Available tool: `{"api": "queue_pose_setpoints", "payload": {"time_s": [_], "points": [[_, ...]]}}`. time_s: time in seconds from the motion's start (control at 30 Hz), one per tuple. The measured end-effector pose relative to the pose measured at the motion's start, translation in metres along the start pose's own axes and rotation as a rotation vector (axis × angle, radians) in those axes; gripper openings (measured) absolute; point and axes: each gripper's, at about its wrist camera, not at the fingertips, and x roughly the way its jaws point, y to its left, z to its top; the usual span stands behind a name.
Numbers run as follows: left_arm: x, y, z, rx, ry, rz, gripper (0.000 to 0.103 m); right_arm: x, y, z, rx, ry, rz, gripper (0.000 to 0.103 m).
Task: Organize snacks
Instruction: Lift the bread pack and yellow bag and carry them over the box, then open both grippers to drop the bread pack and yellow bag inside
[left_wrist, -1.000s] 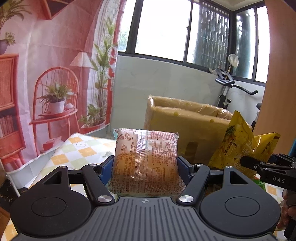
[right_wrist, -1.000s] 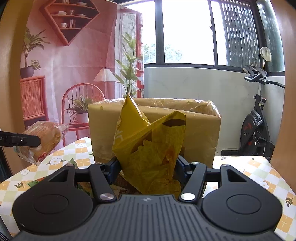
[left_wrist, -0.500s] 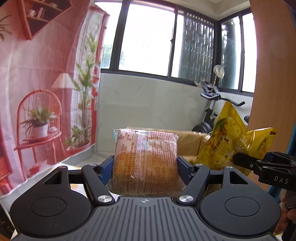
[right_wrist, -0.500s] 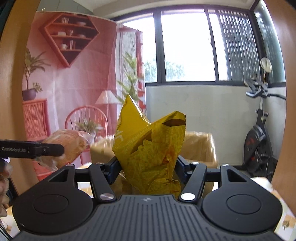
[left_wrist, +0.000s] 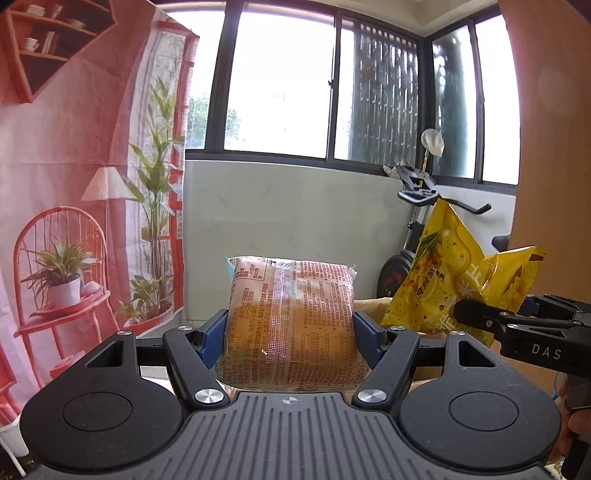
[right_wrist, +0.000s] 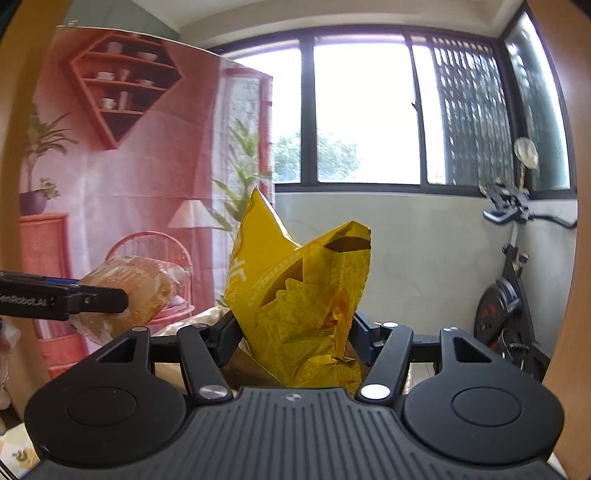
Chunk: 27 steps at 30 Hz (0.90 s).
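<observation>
My left gripper (left_wrist: 290, 332) is shut on an orange-brown packet of bread (left_wrist: 291, 321), its blue pads pressing both sides; the packet is held up in the air. My right gripper (right_wrist: 295, 332) is shut on a crumpled yellow chip bag (right_wrist: 299, 295), also lifted. In the left wrist view the yellow chip bag (left_wrist: 443, 280) and the right gripper (left_wrist: 491, 317) appear at the right. In the right wrist view the bread packet (right_wrist: 140, 291) and the left gripper's fingers (right_wrist: 74, 301) show at the left. Just the top edge of a tan cardboard box (left_wrist: 373, 304) peeks behind the bread.
A pink printed backdrop (left_wrist: 74, 184) hangs at the left, windows (left_wrist: 280, 81) at the back. An exercise bike (right_wrist: 509, 295) stands at the right by the wall. A wooden panel (left_wrist: 550, 147) borders the right side. A corner of checked tablecloth (right_wrist: 18, 450) shows low left.
Both grippers have risen with their snacks. The cardboard box and the checked table have dropped almost out of view below; the windows now fill more of both views.
</observation>
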Motion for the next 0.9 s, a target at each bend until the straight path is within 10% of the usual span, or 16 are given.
{"api": "queue_pose_setpoints", "payload": {"time_s": [0.9], "points": [[0.084,-0.011,0.002,0.079,0.173,0.005,0.073,0.082,-0.035,-0.025,0.062,0.196,-0.095,0.063]]}}
